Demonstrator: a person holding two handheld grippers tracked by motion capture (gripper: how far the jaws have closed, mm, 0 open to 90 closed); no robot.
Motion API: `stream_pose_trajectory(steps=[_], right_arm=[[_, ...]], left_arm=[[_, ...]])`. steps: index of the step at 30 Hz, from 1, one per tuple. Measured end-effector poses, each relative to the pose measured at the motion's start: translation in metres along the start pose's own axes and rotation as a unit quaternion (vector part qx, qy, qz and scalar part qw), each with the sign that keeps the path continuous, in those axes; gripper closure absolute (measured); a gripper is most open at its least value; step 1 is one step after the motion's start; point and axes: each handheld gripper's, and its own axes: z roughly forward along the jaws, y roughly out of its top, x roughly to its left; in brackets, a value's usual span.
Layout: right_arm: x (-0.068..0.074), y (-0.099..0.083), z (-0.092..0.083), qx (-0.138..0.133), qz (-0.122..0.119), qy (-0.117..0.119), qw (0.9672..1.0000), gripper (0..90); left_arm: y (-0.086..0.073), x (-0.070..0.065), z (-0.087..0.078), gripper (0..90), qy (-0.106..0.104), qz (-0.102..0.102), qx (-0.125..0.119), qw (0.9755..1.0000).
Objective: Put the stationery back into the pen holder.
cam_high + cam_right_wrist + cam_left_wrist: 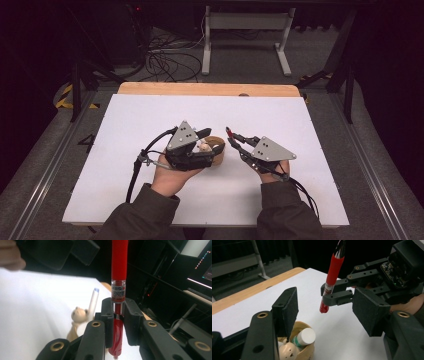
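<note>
Red pen (pixel 118 277) upright, clamped mid-barrel; wooden holder (pixel 216 148) on white table, pens inside.

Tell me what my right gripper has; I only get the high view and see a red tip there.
Observer: The right gripper is shut on a red pen, jaws clamped around its clear section near the lower end.
Operator: Report the pen's pose.
Observer: It stands upright, its lower tip hanging clear above the white table.
Operator: Now the cup by my left gripper.
Observer: The tan cup holds a white-capped marker and a small bear figure.
</note>
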Motion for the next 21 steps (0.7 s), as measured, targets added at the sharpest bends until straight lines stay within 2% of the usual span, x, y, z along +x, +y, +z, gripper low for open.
stream_pose_trajectory(steps=[3, 7, 16, 21], right_arm=[[0.002, -0.002, 0.004, -0.022, 0.030, -0.002, 0.9993, 79.9], [0.003, -0.006, 0.011, -0.038, 0.067, -0.002, 0.9970, 79.9], [0.007, -0.021, 0.030, -0.059, 0.117, -0.014, 0.9913, 79.8], [0.007, -0.030, 0.041, -0.064, 0.148, -0.017, 0.9868, 79.8]], left_arm=[[-0.003, 0.003, -0.004, 36.1, 0.005, 0.000, -0.003, 1.0000], [-0.007, 0.006, -0.009, 32.2, 0.011, 0.005, -0.004, 0.9999], [-0.017, 0.014, -0.021, 27.3, 0.019, 0.000, -0.013, 0.9997], [-0.023, 0.018, -0.027, 26.6, 0.023, -0.003, -0.014, 0.9996]])
